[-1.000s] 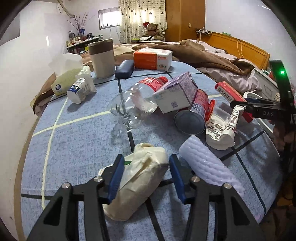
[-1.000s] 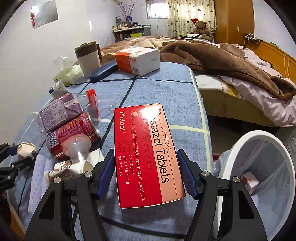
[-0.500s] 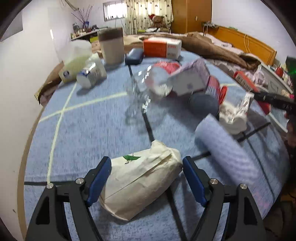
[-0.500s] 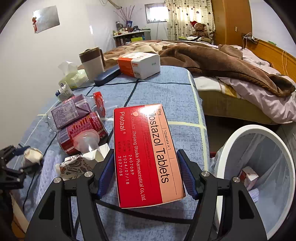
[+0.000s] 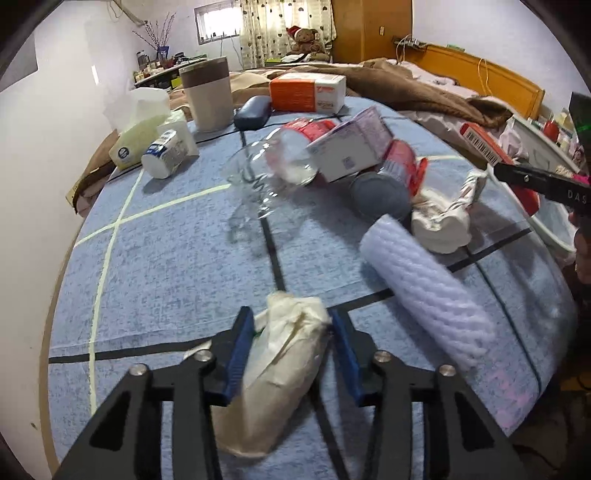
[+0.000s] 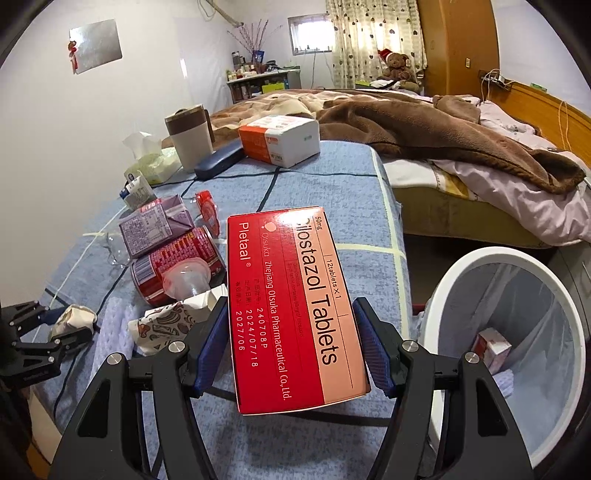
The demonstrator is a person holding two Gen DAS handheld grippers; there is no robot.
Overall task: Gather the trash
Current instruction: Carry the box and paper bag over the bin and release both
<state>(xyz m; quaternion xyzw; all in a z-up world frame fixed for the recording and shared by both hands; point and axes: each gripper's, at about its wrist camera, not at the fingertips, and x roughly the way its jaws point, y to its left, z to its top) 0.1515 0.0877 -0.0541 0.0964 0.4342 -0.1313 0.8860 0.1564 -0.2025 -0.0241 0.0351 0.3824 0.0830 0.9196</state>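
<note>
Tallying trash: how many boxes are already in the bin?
1: a small box lies in the bin, against its far wall. Others may hide below the rim.

The red box (image 6: 295,310) reads "Pletaal", "Cilostazol Tablets", "Otsuka", "50mg".

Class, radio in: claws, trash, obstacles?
Left claw just closed on paper bag. Right claw holds red box. Bin open, nothing blocking.

We see soft daylight from the far curtained window (image 6: 306,35), faint shadows on the blue checked tablecloth (image 5: 177,258), strong fisheye bending with dark corners, and slight blur at the right.
</note>
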